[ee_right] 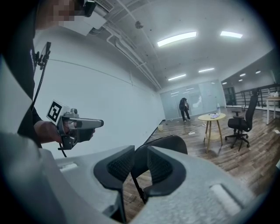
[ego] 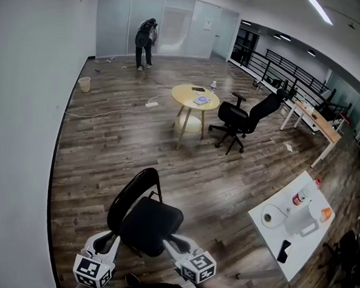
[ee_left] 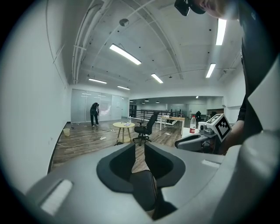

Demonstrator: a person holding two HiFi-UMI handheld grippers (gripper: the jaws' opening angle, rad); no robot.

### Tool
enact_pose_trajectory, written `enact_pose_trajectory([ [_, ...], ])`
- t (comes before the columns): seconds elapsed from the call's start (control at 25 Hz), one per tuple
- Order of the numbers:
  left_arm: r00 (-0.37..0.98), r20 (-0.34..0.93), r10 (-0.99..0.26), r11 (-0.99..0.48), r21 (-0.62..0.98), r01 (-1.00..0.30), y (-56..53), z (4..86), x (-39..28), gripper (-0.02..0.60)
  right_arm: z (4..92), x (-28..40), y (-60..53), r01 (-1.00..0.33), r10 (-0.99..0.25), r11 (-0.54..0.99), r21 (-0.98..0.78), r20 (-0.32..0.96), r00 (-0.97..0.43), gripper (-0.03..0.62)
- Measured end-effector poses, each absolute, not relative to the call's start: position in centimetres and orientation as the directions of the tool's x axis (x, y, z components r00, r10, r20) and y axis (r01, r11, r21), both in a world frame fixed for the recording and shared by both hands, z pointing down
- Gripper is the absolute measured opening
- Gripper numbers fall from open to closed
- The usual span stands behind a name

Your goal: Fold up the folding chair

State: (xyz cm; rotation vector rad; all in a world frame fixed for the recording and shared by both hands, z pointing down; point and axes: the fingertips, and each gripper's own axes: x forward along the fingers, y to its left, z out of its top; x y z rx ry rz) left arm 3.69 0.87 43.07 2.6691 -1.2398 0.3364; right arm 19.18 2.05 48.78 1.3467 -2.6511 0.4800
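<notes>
The black folding chair (ego: 149, 224) stands unfolded right in front of me, its curved backrest (ego: 133, 192) on the far side. My left gripper (ego: 116, 237) is at the seat's left edge and my right gripper (ego: 169, 240) at its right edge. In the left gripper view the left gripper (ee_left: 139, 151) has a narrow gap between its jaws. The seat's rounded edge (ee_left: 144, 188) lies low in that gap, with no pad pressing on it. In the right gripper view the right gripper (ee_right: 141, 159) is open, with the backrest (ee_right: 168, 142) and a thin frame tube (ee_right: 136, 190) showing through the gap.
A white wall runs close along the left. A round yellow table (ego: 195, 97) and a black office chair (ego: 242, 118) stand farther off. A white table (ego: 277, 244) with a paper roll and bottle is at the right. A person (ego: 144, 42) stands by the far glass wall.
</notes>
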Motion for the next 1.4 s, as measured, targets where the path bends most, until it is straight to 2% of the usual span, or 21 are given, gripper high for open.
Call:
enact_pose_trajectory([
  [0.32,0.662,0.296,-0.689,-0.669,0.09,-0.737,-1.9,44.6,0.7,0.086,49.0,17.1,0.0,-0.847,-0.801,0.484,-0.218,0.279,-0.529,0.091],
  [0.68,0.656,0.323,-0.682,-0.662,0.108,-0.742,-4.9,46.3,0.6,0.103,50.9,19.9,-1.9,-0.876,-0.824,0.411,-0.251,0.309,-0.475,0.094],
  [0.96,0.626,0.372,-0.685,-0.642,0.097,-0.76,-7.5,47.3,2.2,0.129,53.0,22.2,-5.4,-0.856,-0.801,0.424,-0.296,0.318,-0.507,0.095],
  [1.4,0.5,0.477,-0.723,-0.546,0.049,-0.836,-12.2,49.1,3.6,0.16,55.8,26.2,-11.5,-0.791,-0.744,0.464,-0.398,0.31,-0.593,0.102],
])
